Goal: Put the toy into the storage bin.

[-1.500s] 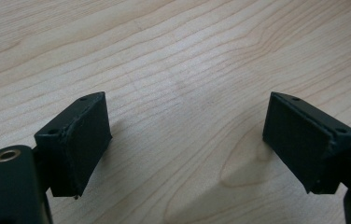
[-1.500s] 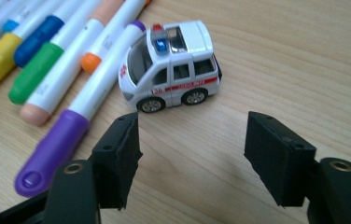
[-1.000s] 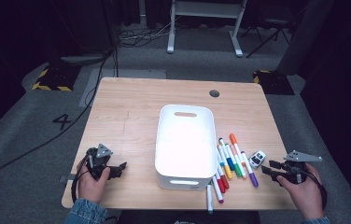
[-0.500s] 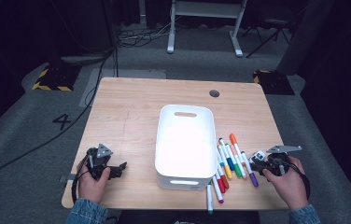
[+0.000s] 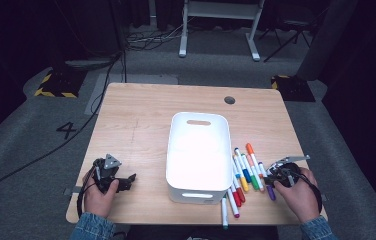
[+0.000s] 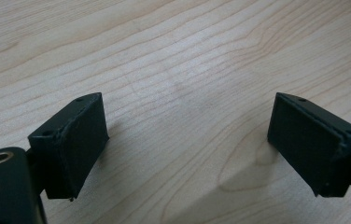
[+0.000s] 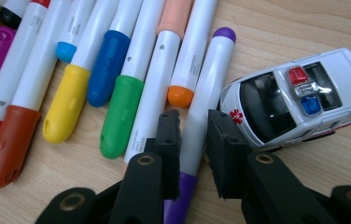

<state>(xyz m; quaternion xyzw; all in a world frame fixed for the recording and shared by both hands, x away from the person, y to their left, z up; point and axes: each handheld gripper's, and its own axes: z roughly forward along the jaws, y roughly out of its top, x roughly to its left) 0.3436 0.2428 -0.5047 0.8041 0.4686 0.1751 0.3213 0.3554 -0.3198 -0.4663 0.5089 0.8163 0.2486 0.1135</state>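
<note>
Purple marker [image 7: 197, 130] pinched by right claw [image 7: 193, 140], its lower end hidden

The right gripper [image 7: 192, 140] stood with one jaw on each side of a marker [image 7: 201, 107] lying on the table [image 5: 141, 120]. More markers [image 7: 117, 70] lay in a row just to its left, a toy ambulance [image 7: 299, 95] just to its right, touching that marker. Farther left sat the bin [image 5: 198, 150] (markers along its side), and beyond it the left gripper [image 6: 187, 140] over bare wood.

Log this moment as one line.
right gripper closed around purple marker | left gripper open over table | bin centre
</note>
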